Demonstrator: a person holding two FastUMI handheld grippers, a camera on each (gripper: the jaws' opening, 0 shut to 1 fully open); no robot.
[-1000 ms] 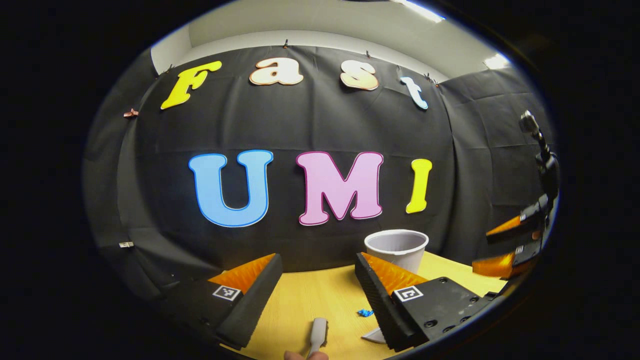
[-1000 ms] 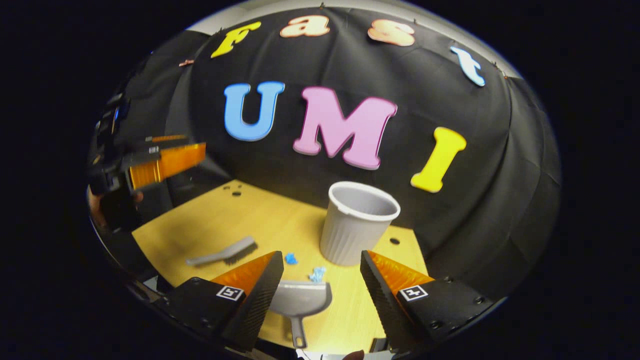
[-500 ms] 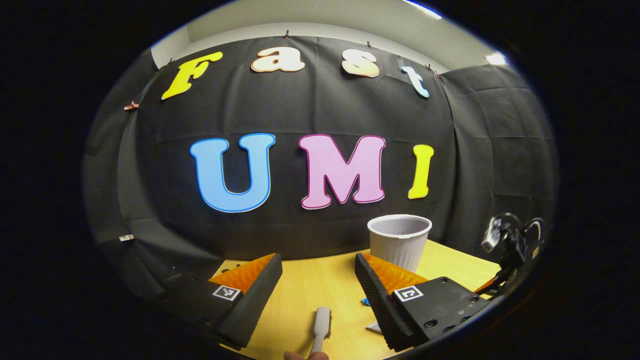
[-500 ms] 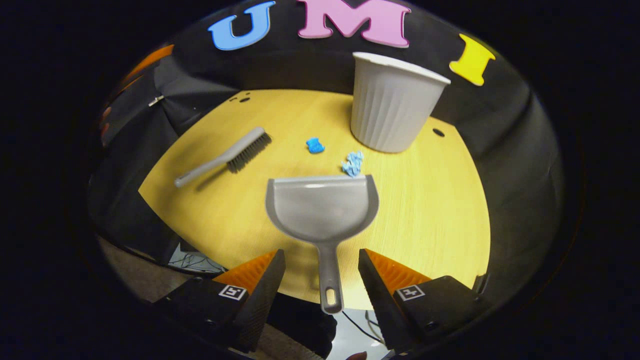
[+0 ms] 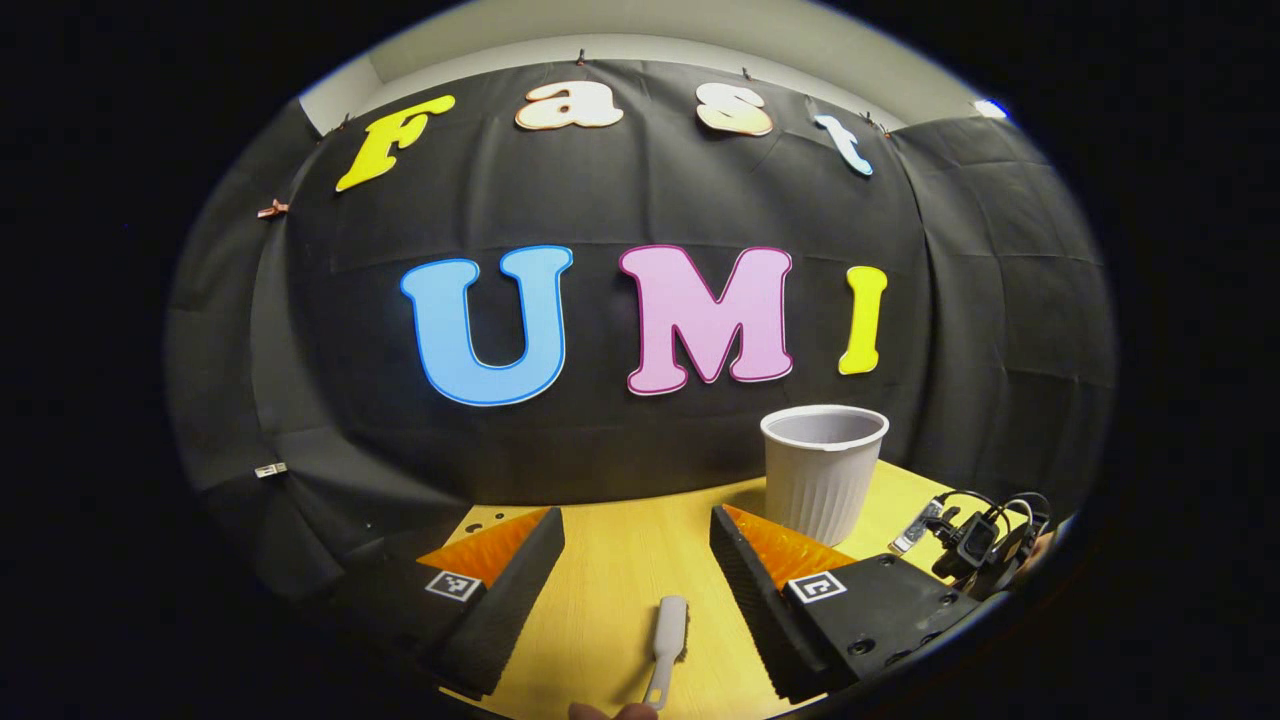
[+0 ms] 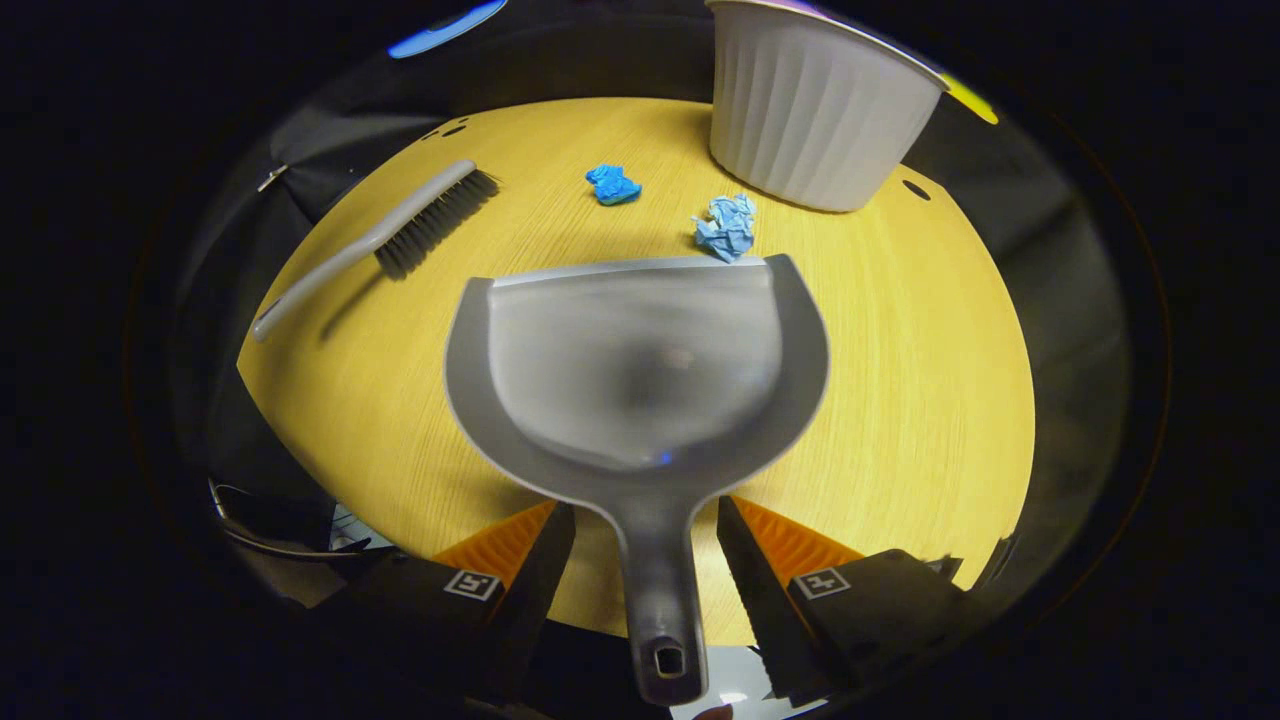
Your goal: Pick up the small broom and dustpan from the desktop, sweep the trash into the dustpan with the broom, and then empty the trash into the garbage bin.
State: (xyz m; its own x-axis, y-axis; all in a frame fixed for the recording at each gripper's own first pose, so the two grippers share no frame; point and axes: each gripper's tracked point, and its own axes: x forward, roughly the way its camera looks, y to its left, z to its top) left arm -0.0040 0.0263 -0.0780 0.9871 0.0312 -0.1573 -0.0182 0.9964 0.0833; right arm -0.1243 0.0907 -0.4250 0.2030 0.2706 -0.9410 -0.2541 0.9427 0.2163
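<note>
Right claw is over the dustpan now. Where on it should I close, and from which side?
Grip the dustpan by its narrow handle, coming from the near table edge. The handle points back between the right claw's open fingers; the wide scoop faces the bin.

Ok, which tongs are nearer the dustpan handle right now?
Right. The right tongs straddle the dustpan handle, open, not yet pressing. The left tongs are over the broom, open.

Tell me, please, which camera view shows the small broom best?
The right gripper view: the small broom lies whole on the desktop, handle and bristles both plain. The left gripper view shows it end-on between the left gripper fingers, cut off below.
</note>
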